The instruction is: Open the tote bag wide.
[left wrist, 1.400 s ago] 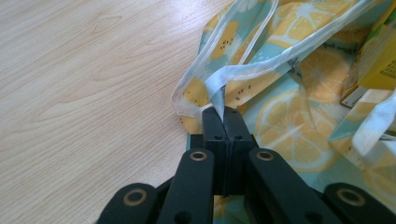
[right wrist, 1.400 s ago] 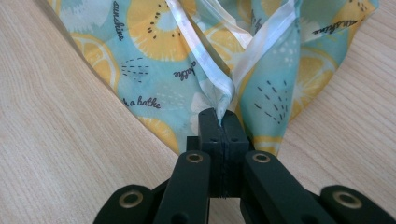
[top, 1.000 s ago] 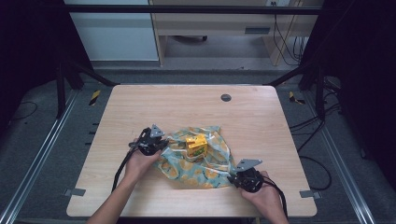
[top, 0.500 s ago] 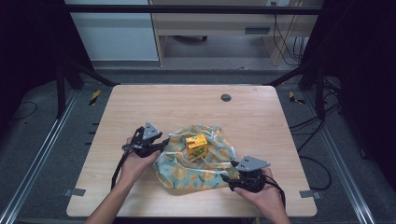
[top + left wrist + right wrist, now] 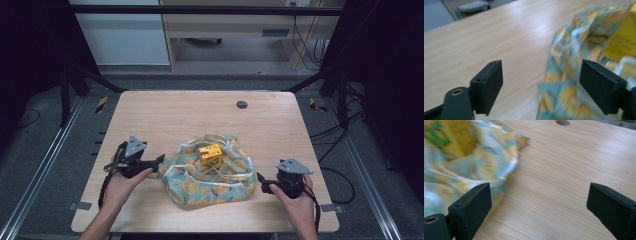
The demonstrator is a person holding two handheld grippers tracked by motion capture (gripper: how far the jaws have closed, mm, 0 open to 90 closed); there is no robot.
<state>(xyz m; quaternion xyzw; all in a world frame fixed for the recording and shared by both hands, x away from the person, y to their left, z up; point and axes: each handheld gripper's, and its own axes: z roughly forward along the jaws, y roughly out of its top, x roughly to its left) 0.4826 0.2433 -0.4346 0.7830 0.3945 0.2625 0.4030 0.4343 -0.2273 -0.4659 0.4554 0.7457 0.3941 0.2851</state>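
Observation:
A teal cloth with an orange-slice print [image 5: 210, 177] lies crumpled in the middle of the wooden table [image 5: 165, 112]. A small yellow carton [image 5: 210, 156] stands on top of it. My left gripper [image 5: 159, 160] rests just off the cloth's left edge, open, its jaws wide apart with the cloth [image 5: 564, 82] and the carton [image 5: 621, 40] ahead to its right. My right gripper [image 5: 261, 182] sits at the cloth's right edge, also open. In the right gripper view the cloth [image 5: 474, 167] lies beside the left jaw and bare wood spreads between the jaws.
A round dark grommet [image 5: 242, 104] is set into the table near its far edge. The person's hands come in from the bottom. Black frame posts and cables [image 5: 340, 130] stand around the table, with a cabinet [image 5: 225, 30] behind.
Both grippers have let go of the cloth and drawn outward, left to the left and right to the right. The cloth has settled flatter around the carton.

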